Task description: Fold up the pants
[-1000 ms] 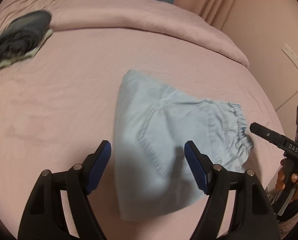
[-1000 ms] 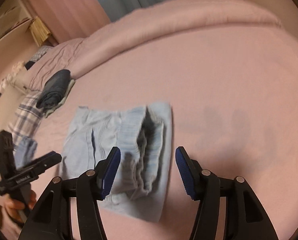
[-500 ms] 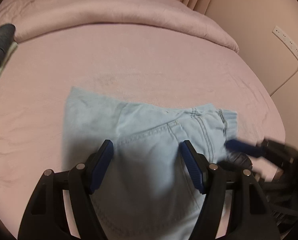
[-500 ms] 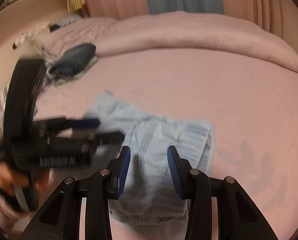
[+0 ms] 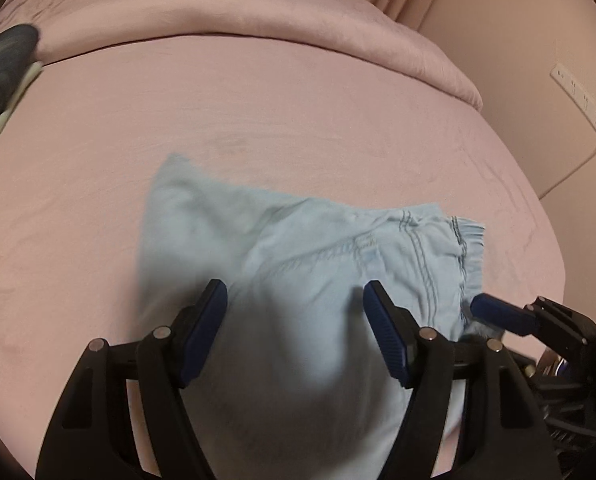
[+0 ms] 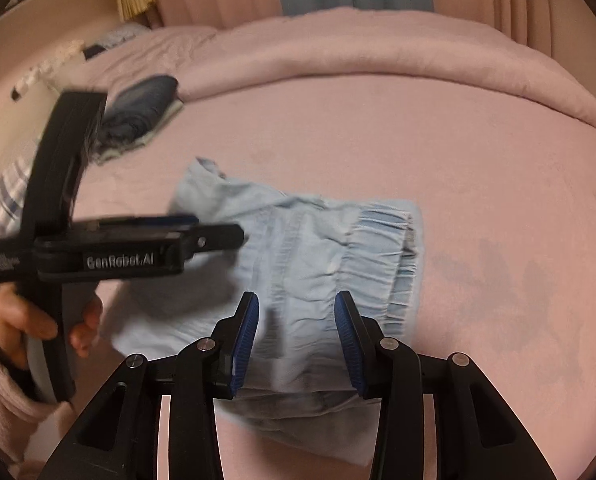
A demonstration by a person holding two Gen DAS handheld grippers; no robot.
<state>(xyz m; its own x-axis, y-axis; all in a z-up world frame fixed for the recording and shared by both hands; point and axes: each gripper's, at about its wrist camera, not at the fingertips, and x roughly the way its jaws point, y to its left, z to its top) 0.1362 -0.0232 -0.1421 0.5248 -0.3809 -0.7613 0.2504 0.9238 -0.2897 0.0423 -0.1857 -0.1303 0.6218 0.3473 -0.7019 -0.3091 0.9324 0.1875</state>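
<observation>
Pink bed (image 5: pixel 298 112) bears folded pants (image 5: pixel 298 264); left gripper (image 5: pixel 294 312) and right gripper (image 6: pixel 296 328) hover empty, parted.

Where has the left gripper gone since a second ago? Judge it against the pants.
Yes, rightward in the right wrist view: the left gripper was left of the pants; now its tips overlap them.

My left wrist view angled down, close over the pants (image 5: pixel 298 264) on the bed (image 5: pixel 258 112), my right wrist view likewise from their waistband side, both sharing pants and bedding
</observation>
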